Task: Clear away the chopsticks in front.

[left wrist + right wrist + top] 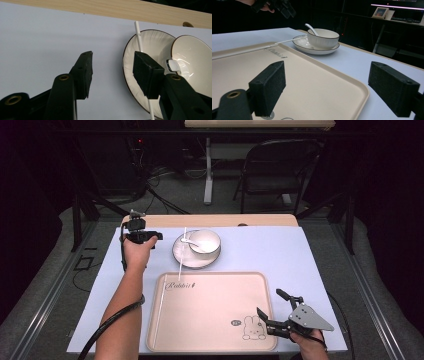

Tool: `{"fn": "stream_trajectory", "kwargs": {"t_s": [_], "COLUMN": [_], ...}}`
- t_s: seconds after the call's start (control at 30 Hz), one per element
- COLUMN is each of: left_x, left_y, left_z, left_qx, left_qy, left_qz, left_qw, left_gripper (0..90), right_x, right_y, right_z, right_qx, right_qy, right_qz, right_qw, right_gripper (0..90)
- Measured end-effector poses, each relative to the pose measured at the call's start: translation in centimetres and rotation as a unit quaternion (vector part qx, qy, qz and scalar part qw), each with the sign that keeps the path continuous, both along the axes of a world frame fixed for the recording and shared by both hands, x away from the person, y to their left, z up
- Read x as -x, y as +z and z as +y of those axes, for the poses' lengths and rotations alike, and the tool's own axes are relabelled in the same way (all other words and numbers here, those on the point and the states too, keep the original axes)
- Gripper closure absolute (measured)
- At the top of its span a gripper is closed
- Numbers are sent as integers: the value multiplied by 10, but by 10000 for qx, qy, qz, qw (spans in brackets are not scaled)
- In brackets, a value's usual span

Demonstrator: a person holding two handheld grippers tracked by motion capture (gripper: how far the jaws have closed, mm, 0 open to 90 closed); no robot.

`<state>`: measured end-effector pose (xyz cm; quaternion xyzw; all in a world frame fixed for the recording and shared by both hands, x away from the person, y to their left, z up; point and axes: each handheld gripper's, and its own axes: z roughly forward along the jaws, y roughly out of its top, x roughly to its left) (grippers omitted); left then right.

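Observation:
A white bowl (204, 241) with a dark rim stands on a matching plate (187, 257) at the back of the table. A white spoon (190, 241) rests in the bowl. A thin white stick (181, 265) leans from the plate down to the beige tray (210, 315). My left gripper (142, 236) hovers just left of the plate. In the left gripper view it (112, 60) is open over the bare mat, with one jaw above the plate (130, 65) rim. My right gripper (270, 302) is open over the tray's near right corner, and nothing lies between its pads (274, 82).
A pale lavender mat (280, 250) covers the wooden table (210, 220). The tray bears the word "Rabbit" and a bunny drawing (252, 329). A second white stick (157, 315) lies along the tray's left rim. A folding chair (277, 170) stands behind the table.

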<state>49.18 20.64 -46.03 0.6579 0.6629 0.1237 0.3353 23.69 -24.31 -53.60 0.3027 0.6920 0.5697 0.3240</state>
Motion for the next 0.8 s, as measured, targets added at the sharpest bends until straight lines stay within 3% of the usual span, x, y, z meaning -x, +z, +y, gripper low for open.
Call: {"fn": "stream_trajectory", "kwargs": {"t_s": [0.43,0.8], "left_x": [-7,-9], "left_y": [-17,-36], "left_z": [-33,-49], "left_qx": [70,77], "left_qy": [-388,-524], "left_qz": [7,107], "left_qw": [9992,9985], "left_gripper": [566,654], "right_x": [0,0], "right_y": [1,1], "right_z": [-1,-1], "right_qx": [-10,-19], "right_qy": [5,18], "right_qz": [-21,-28], "right_qw": [10000,10000], "right_gripper": [139,139]}}
